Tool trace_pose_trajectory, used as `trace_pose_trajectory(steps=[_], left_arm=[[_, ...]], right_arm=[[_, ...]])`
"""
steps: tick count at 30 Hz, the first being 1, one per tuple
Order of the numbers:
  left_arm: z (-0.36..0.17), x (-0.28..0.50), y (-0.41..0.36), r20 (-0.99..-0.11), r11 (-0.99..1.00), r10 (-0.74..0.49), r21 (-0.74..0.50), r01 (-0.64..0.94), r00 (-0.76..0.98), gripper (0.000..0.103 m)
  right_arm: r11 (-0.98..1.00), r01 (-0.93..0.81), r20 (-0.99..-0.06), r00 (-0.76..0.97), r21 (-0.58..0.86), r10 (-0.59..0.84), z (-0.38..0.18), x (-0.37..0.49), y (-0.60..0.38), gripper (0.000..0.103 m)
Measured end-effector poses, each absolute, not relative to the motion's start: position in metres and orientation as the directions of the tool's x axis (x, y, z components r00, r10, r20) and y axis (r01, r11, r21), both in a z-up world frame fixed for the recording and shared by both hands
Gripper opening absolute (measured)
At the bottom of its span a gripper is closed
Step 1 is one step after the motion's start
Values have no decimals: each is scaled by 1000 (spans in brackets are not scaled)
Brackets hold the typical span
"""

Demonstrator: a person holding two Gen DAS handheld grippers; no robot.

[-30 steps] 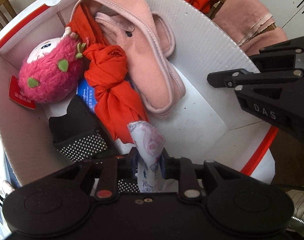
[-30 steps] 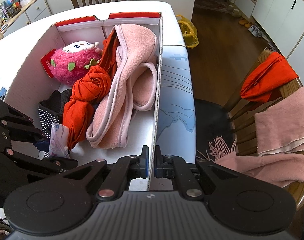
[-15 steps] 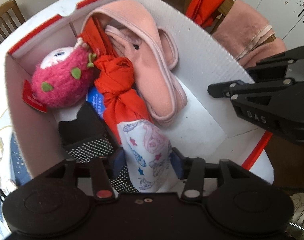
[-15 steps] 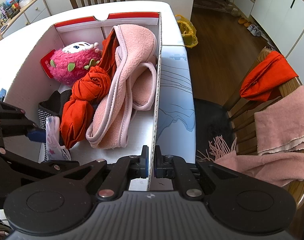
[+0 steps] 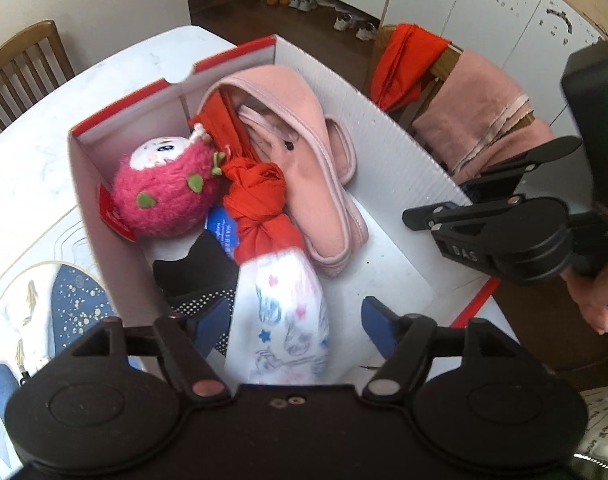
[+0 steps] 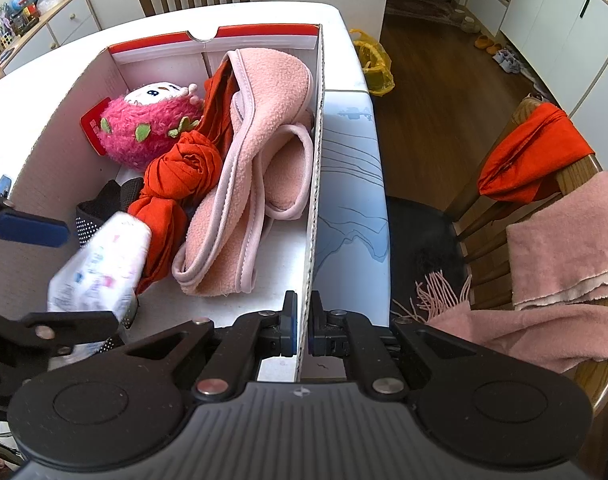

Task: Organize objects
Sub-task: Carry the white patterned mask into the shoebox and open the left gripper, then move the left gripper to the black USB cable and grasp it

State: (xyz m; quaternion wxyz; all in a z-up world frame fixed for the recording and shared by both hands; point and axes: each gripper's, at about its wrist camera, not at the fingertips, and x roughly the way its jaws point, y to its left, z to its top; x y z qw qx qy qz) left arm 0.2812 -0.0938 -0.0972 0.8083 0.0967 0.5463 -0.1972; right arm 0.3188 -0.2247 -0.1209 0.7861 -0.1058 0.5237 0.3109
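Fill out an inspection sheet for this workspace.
Surface: white table under box.
Job's things: white box holding pink plush, knotted red cloth, pink slippers, dotted black item; printed white pouch between open left tongs.
Clutter: nothing seen.
Grippers: left tongs open; right tongs shut on box wall.
Cables: nothing seen.
Surroundings: chair with red cloth, pink scarf.

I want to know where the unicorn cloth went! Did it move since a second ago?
Yes. The white printed cloth has dropped free of the open left hand-held gripper and lies lower in the box, against the red cloth bundle.
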Motion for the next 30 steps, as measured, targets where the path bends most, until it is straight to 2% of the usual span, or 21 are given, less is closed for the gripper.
trace_pose_trajectory(steps=[15,23,30], left_arm=[[-79,275,-73,-883,918,-250,-85,388,398,96],[-65,266,-55,-855,930,-251,-84,358,453,102],[-52,259,-14,-822,962,-231,-113,250,520,102]], right_arm=[[787,-600,-894,264,142,362,-120,319,-221,4],[787,-603,-895,270,130,354,-120,318,-219,4],[789,-601,-896,272,126,350,-120,317,-219,4]])
